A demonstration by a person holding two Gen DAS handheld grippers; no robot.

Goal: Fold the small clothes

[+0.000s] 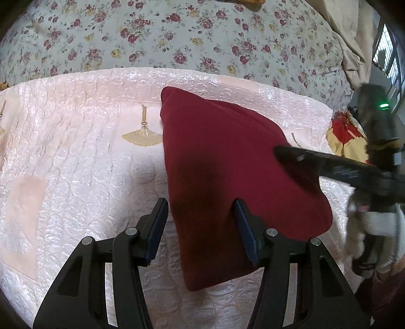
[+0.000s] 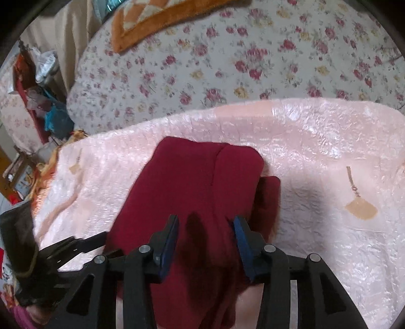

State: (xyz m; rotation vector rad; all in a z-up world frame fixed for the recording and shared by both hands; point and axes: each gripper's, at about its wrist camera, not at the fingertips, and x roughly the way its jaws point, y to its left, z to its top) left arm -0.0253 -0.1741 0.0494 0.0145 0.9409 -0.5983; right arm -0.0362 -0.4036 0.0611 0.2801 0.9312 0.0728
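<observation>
A dark red garment (image 1: 227, 162) lies folded on the shiny pink quilt (image 1: 76, 164). My left gripper (image 1: 201, 213) is open just above the garment's near edge, with the cloth under the gap and nothing held. The right gripper's arm (image 1: 341, 169) reaches in from the right over the garment. In the right wrist view the red garment (image 2: 192, 182) lies below my right gripper (image 2: 206, 230), which is open with the cloth beneath its fingers. The left gripper (image 2: 76, 245) shows at the lower left, by the garment's edge.
A floral bedspread (image 1: 177, 38) lies behind the pink quilt (image 2: 316, 151). An orange-edged blanket (image 2: 162, 20) sits at the back. A red and yellow cloth (image 1: 346, 136) lies off the quilt's right side. Cluttered items (image 2: 43, 101) stand beside the bed.
</observation>
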